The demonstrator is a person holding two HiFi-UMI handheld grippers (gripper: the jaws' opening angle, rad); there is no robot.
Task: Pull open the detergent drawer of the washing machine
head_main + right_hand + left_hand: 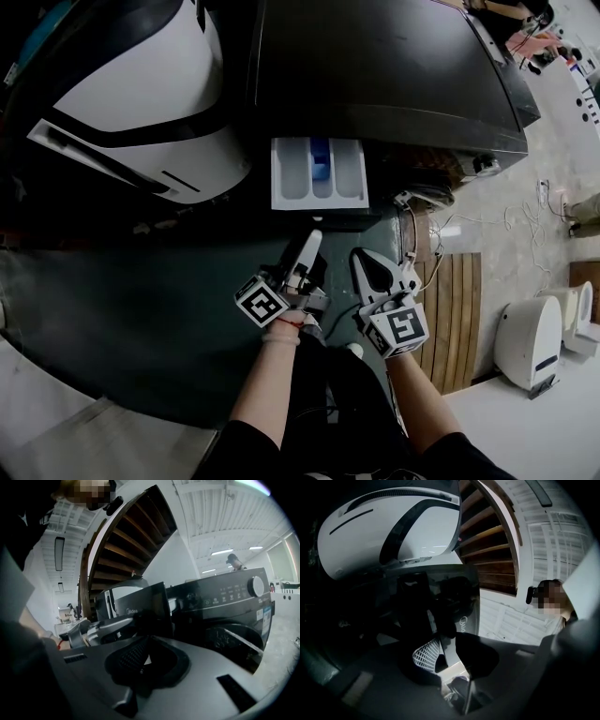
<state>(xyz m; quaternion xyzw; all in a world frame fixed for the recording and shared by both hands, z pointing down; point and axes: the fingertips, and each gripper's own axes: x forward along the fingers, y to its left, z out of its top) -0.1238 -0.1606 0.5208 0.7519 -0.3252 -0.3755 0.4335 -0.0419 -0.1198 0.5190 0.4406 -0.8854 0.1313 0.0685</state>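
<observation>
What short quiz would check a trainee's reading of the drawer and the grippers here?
1. True or false: the detergent drawer sits shut, flush with the washing machine.
2. Of the left gripper and the right gripper, which touches the drawer? A. left B. right C. neither
3. Fill in: the insert in the drawer is coloured ___.
Key: 1 false, it is pulled out; 2 C, both hang clear in front of it; 3 blue.
</observation>
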